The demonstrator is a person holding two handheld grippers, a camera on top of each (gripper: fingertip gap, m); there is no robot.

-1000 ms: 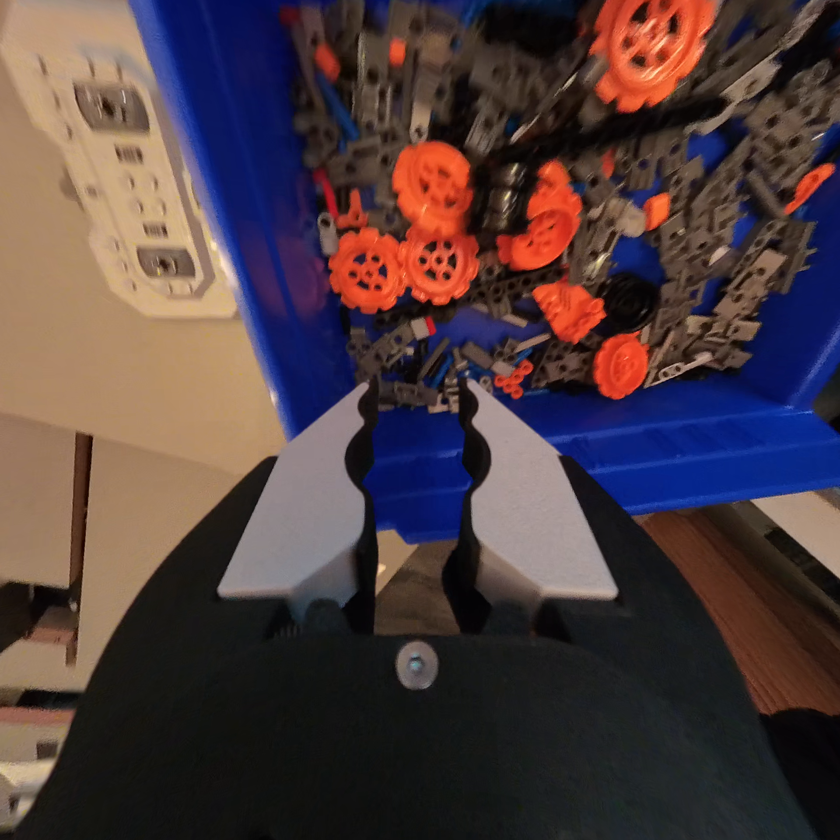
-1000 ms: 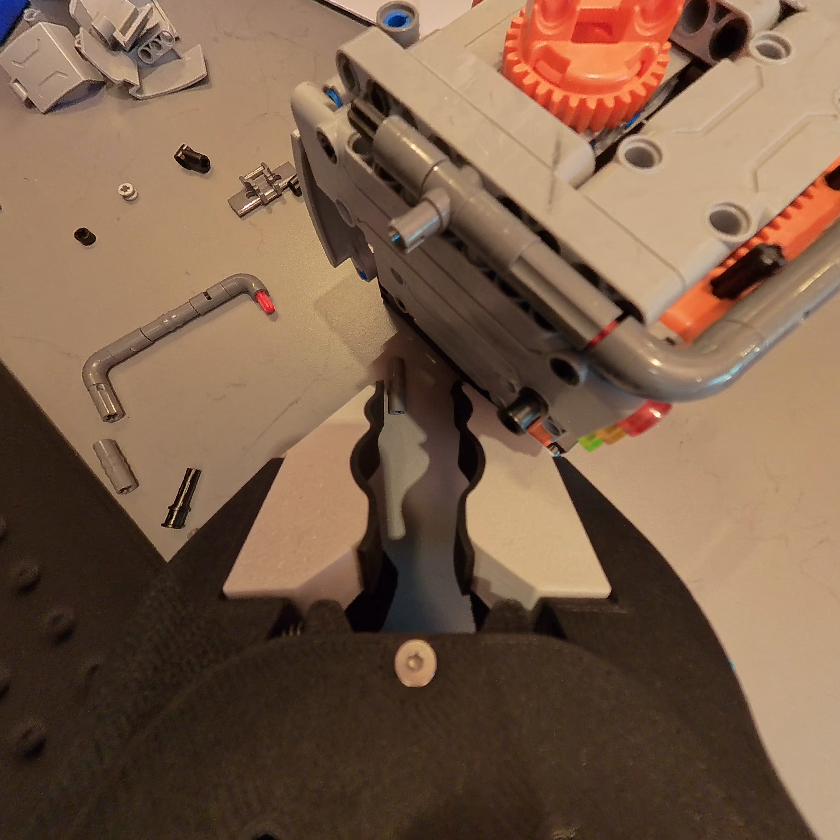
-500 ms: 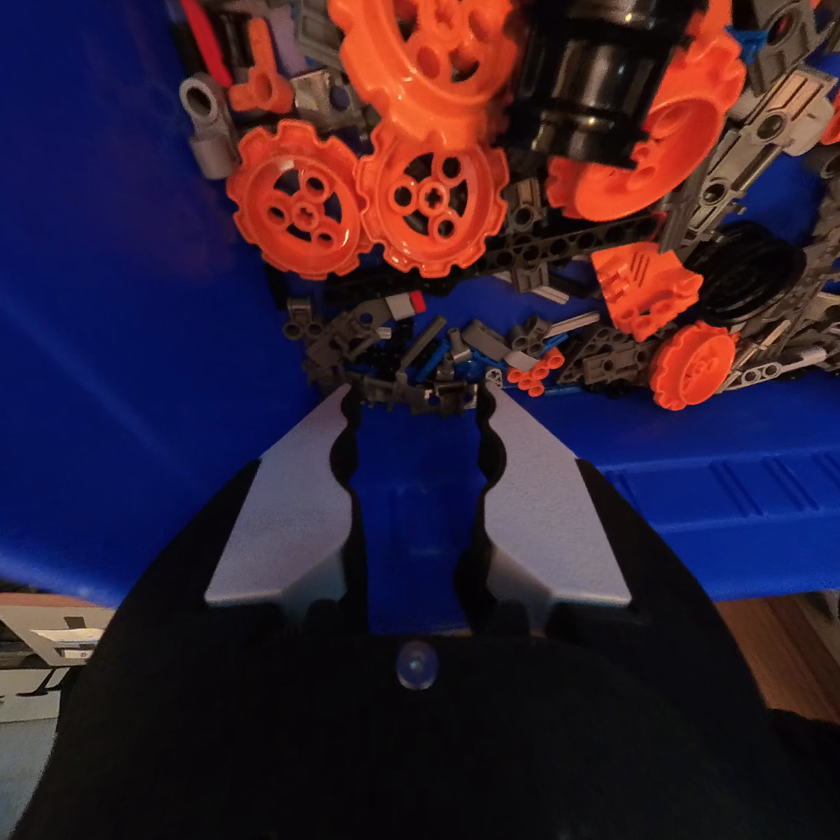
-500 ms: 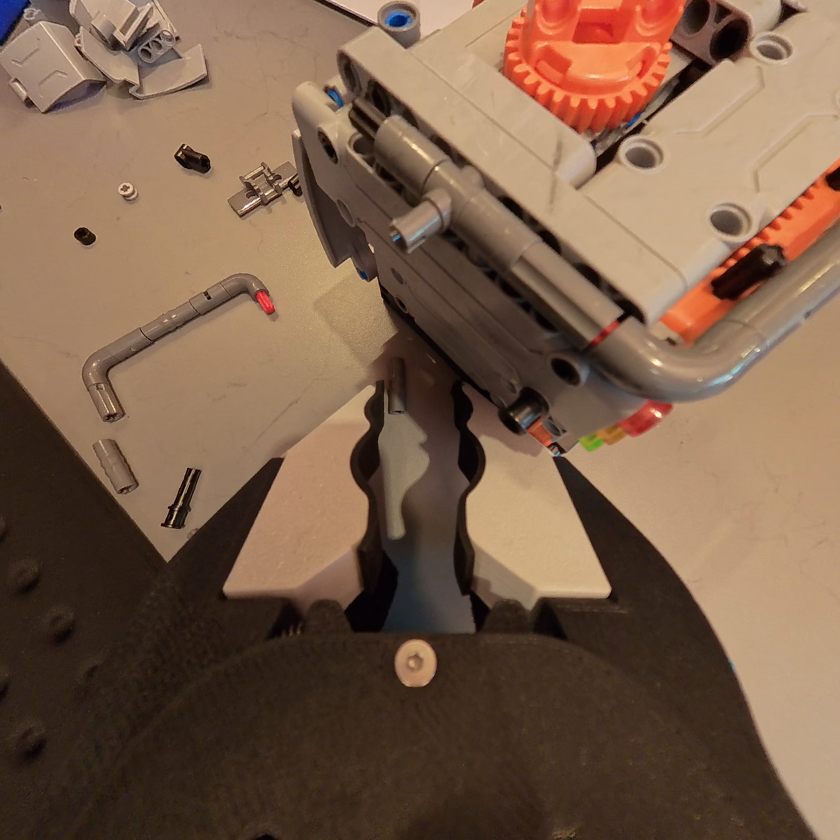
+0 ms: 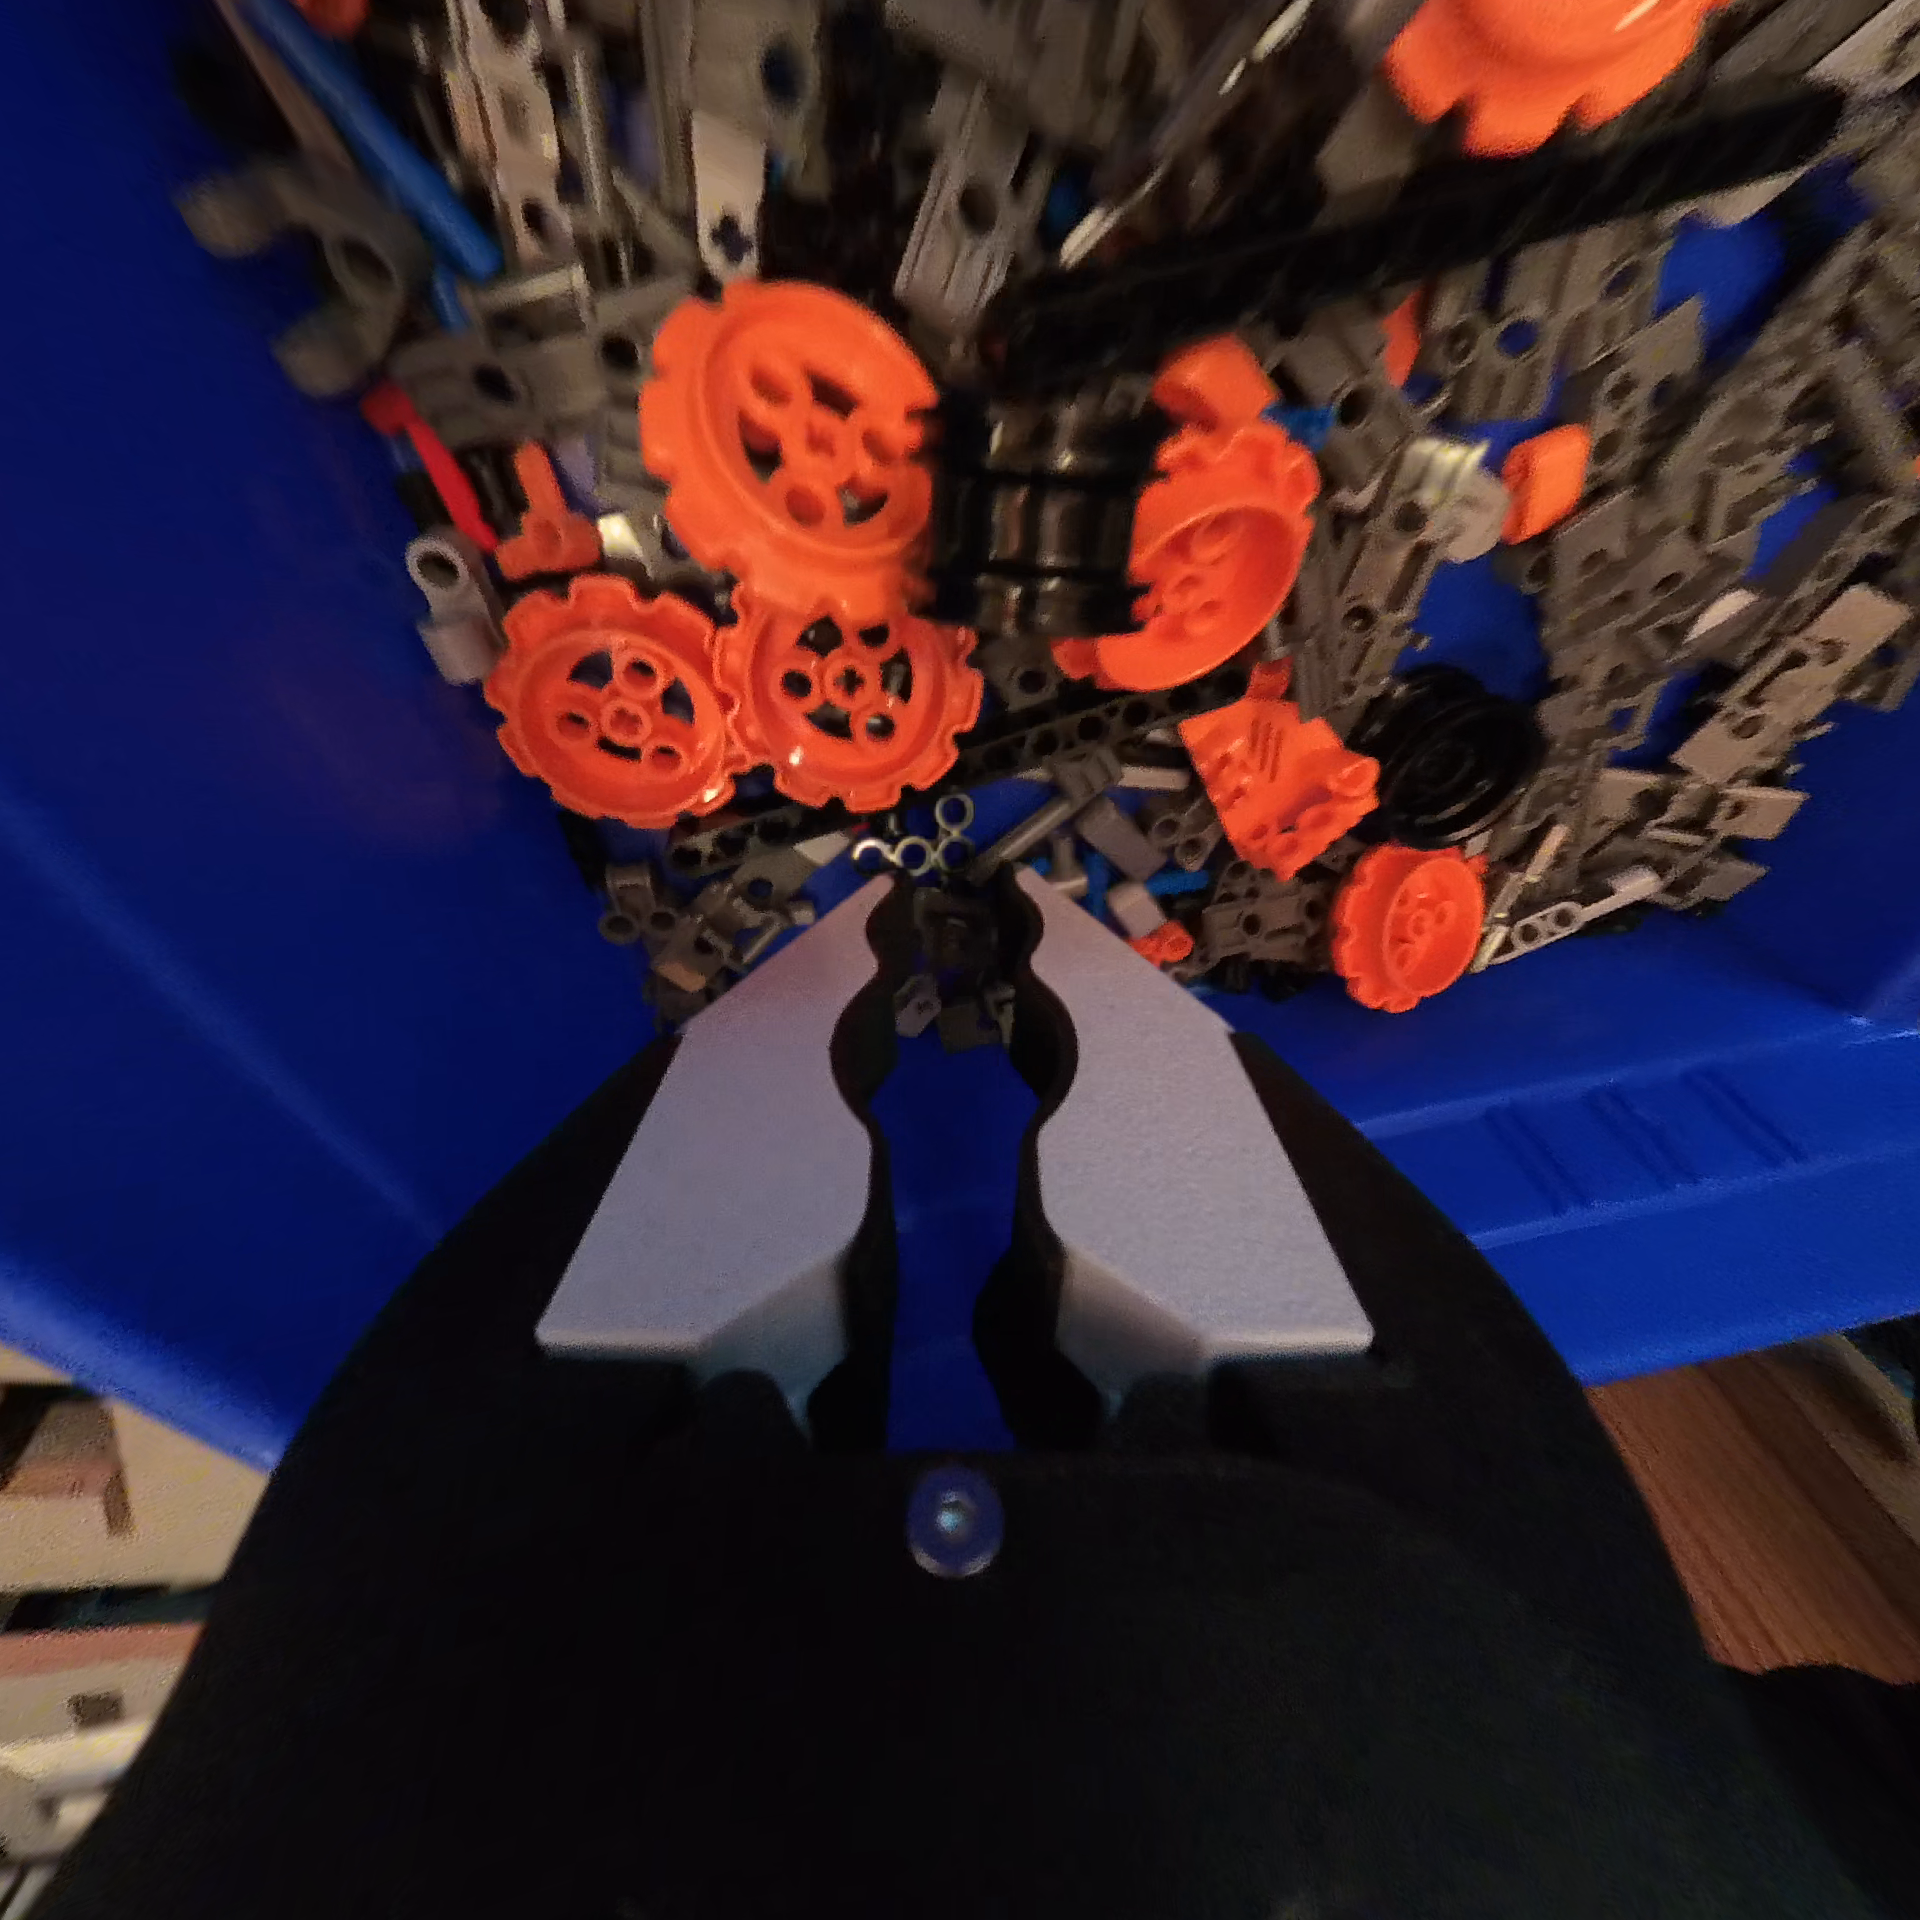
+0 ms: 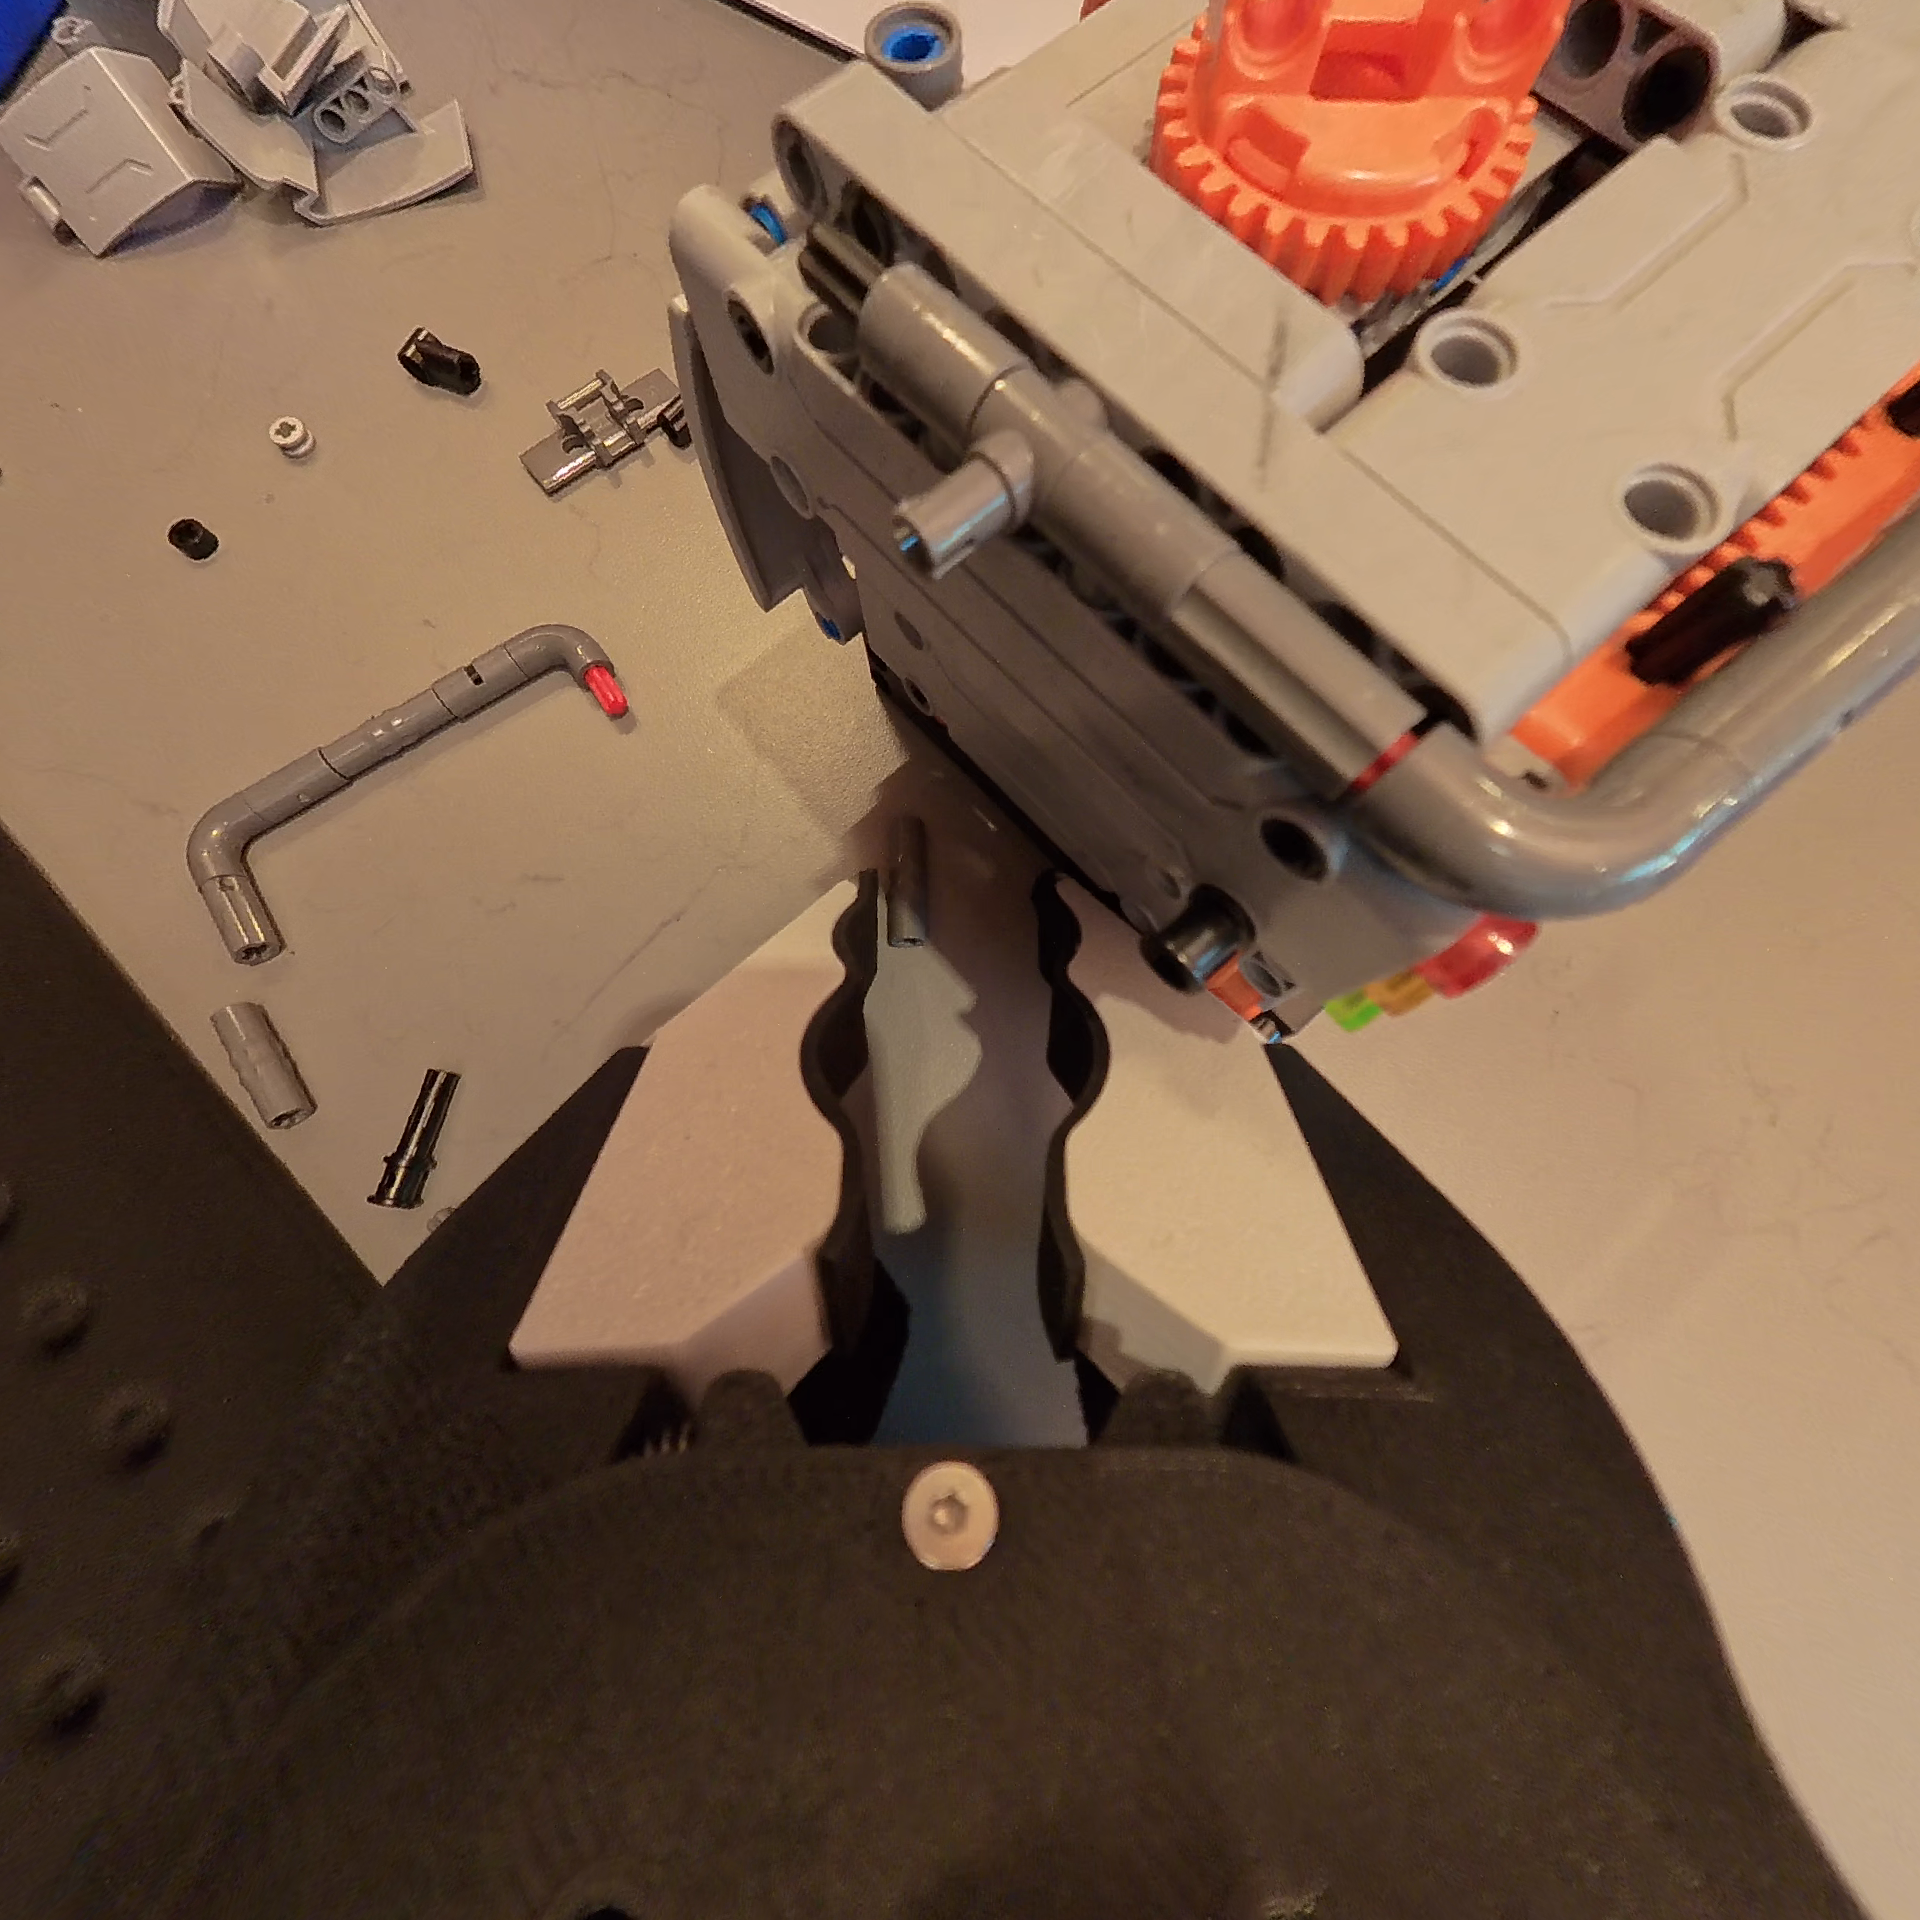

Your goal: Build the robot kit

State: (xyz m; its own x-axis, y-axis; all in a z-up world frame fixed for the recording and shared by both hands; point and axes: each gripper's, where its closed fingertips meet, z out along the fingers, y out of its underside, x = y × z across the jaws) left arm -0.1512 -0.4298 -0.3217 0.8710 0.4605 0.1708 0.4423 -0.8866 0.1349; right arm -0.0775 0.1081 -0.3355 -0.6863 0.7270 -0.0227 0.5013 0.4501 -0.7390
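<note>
In the left wrist view my left gripper [image 5: 951, 883] is inside a blue bin [image 5: 260, 831] of loose building parts. Its jaws are nearly closed on a small dark grey part [image 5: 951, 935], held just in front of the pile. Orange toothed wheels [image 5: 613, 707] lie beyond the tips. In the right wrist view my right gripper [image 6: 954, 883] rests on the table with its jaws a little apart. A small grey pin [image 6: 906, 894] lies between the tips, by the left finger. The lower corner of a grey brick-built model [image 6: 1143, 520] with an orange gear [image 6: 1351, 156] on top sits at the right fingertip.
The bin also holds grey beams, a black tyre [image 5: 1455, 758] and a black toothed strip. On the table left of the model lie a bent grey pipe [image 6: 364, 748], a grey sleeve [image 6: 260, 1065], a black pin [image 6: 416, 1138], a track link [image 6: 603, 436] and grey panels [image 6: 208, 145]. There is about 55 centimetres between the tips of the two grippers. The bent grey pipe [image 6: 364, 748] is about 10 centimetres from my right fingertips and 45 centimetres from my left.
My left gripper went deep into the bin, narrowed its jaws onto the small dark part and pulled back a little. The right gripper and the model have not moved.
</note>
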